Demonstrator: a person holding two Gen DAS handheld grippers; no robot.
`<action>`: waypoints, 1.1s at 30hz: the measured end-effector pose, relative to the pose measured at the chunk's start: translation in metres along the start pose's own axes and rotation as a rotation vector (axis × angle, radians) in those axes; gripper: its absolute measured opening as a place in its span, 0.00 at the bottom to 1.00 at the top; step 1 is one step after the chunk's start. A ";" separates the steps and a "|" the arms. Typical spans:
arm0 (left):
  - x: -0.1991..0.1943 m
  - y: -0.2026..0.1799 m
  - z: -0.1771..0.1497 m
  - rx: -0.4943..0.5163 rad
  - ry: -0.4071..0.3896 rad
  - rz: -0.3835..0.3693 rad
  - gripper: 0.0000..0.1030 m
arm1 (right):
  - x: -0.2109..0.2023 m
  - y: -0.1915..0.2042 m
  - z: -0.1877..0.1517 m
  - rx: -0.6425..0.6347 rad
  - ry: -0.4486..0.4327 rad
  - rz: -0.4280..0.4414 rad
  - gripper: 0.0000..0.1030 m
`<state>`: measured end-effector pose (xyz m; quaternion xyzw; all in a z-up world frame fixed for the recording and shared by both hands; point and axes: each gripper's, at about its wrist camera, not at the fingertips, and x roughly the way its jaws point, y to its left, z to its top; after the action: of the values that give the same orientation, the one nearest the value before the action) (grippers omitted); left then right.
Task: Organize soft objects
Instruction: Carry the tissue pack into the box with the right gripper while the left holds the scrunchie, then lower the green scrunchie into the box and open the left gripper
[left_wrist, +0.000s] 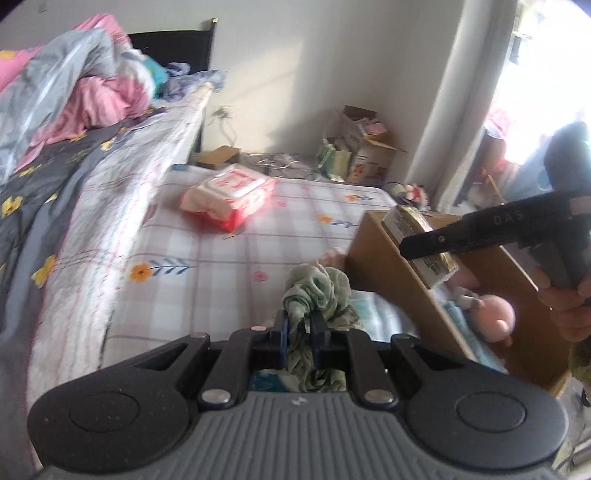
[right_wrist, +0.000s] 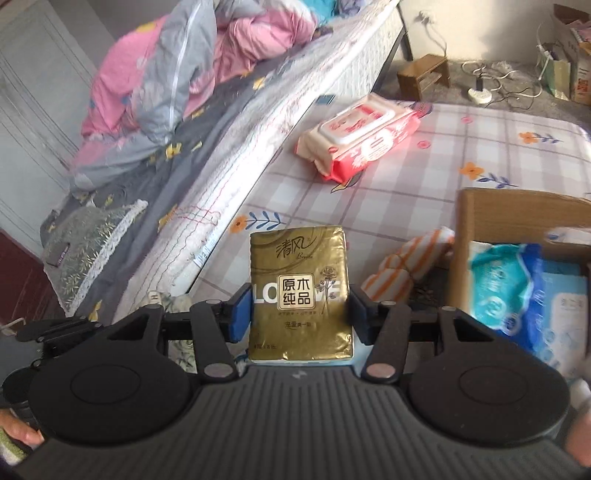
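Observation:
My left gripper (left_wrist: 297, 328) is shut on a crumpled pale green cloth (left_wrist: 317, 288), which is lifted over the checked floor mat (left_wrist: 240, 243) beside an open cardboard box (left_wrist: 376, 258). My right gripper (right_wrist: 300, 315) is shut on a gold tissue pack (right_wrist: 299, 266), with both blue pads pressed on its sides. In the left wrist view that tissue pack (left_wrist: 402, 221) hangs above the box's near corner. The box (right_wrist: 465, 221) holds blue tissue packs (right_wrist: 509, 284) and a pink plush toy (left_wrist: 495, 314). An orange-striped cloth (right_wrist: 406, 269) lies against the box. A red wet-wipes pack (right_wrist: 362, 136) lies farther out on the mat.
A bed (left_wrist: 92, 184) heaped with pink and grey quilts borders the mat on the left. A small wooden stool (right_wrist: 424, 74), a power strip (right_wrist: 480, 96) with cables and cardboard boxes (left_wrist: 365, 151) stand along the far wall. A person's hand (left_wrist: 565, 306) holds the right gripper.

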<state>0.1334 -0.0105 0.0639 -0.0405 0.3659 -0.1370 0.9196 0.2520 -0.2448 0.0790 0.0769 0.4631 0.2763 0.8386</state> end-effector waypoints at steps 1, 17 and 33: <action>0.002 -0.013 0.001 0.024 0.001 -0.026 0.12 | -0.021 -0.009 -0.011 0.012 -0.021 -0.016 0.51; 0.062 -0.146 -0.025 0.189 0.125 -0.177 0.13 | -0.099 -0.118 -0.160 0.130 0.217 -0.230 0.57; 0.101 -0.195 -0.012 0.261 0.243 -0.259 0.13 | -0.185 -0.134 -0.164 0.224 -0.130 -0.232 0.74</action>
<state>0.1515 -0.2255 0.0222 0.0489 0.4449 -0.3041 0.8410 0.0923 -0.4764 0.0718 0.1336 0.4413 0.1187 0.8794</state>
